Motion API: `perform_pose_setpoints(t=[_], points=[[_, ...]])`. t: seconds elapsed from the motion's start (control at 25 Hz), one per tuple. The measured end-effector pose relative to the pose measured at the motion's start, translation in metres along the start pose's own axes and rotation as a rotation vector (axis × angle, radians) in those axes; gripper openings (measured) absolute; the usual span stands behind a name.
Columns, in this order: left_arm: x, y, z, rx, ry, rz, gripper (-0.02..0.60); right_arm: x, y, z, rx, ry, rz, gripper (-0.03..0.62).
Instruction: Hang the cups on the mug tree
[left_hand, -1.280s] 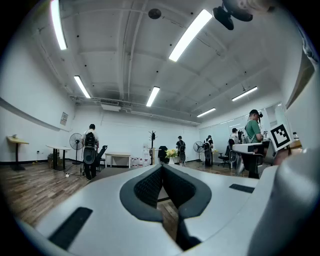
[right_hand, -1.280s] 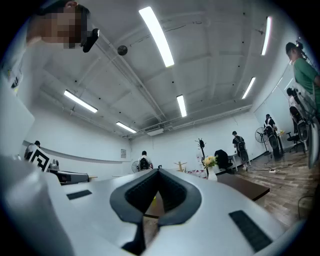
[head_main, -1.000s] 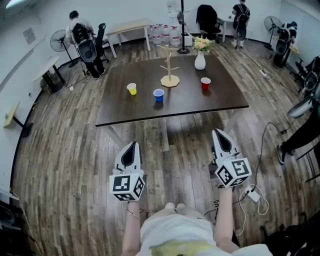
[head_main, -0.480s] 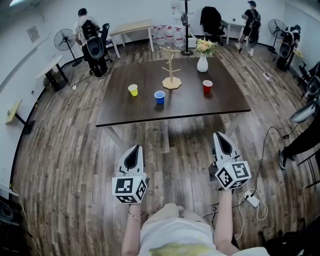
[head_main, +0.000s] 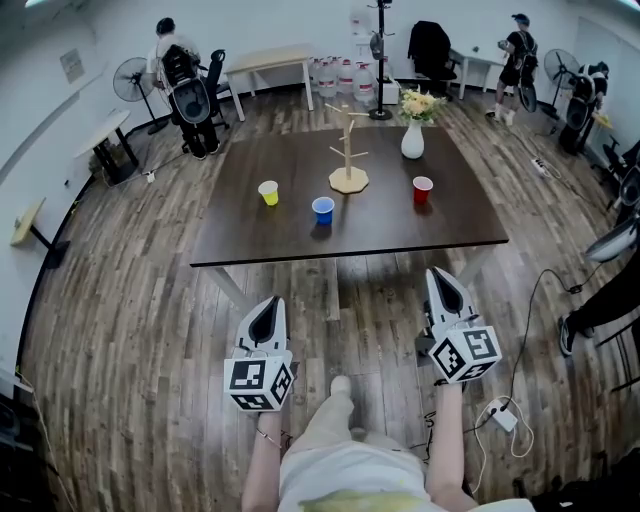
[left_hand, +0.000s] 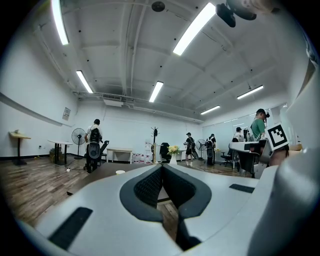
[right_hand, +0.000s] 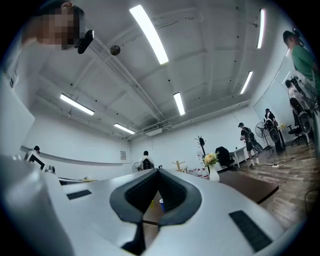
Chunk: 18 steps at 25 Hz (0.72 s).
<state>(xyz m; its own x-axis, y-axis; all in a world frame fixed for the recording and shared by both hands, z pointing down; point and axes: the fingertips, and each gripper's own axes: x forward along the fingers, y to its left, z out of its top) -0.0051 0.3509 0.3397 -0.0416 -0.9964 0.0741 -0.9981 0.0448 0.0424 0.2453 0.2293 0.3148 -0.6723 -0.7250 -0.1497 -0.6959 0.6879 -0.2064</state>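
Observation:
On the dark table (head_main: 250, 235) a wooden mug tree (head_main: 348, 158) stands bare near the far middle. A yellow cup (head_main: 268, 192), a blue cup (head_main: 323, 209) and a red cup (head_main: 422, 189) stand upright around it. My left gripper (head_main: 268, 302) and right gripper (head_main: 441, 274) hang over the wooden floor, short of the table's near edge. Both are shut with nothing between the jaws. In the left gripper view my left gripper (left_hand: 161, 168) points at the table, with the yellow cup (left_hand: 120, 172) beyond it. The right gripper (right_hand: 157, 171) looks toward the mug tree (right_hand: 178, 165).
A white vase of flowers (head_main: 412, 138) stands on the table's far right corner. Cables and a power strip (head_main: 503, 415) lie on the floor at my right. People, fans, chairs and side tables line the room's back wall.
The table sits slightly nearer and lower in the head view as the person walks toward it. Both grippers keep their place before the body and stay shut.

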Motion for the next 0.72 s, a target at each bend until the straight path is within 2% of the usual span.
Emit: perform_pose_setpoints(t=[0.32, 0.72], points=[[0.083, 0.029, 0.005, -0.009, -0.010, -0.036, 0.023, 0.071, -0.027, -0.017, 0.002, 0.016, -0.021, 0.021], [0.182, 0.052, 0.012, -0.034, 0.000, -0.120, 0.023, 0.139, -0.062, -0.028, -0.018, 0.048, -0.093, 0.021]])
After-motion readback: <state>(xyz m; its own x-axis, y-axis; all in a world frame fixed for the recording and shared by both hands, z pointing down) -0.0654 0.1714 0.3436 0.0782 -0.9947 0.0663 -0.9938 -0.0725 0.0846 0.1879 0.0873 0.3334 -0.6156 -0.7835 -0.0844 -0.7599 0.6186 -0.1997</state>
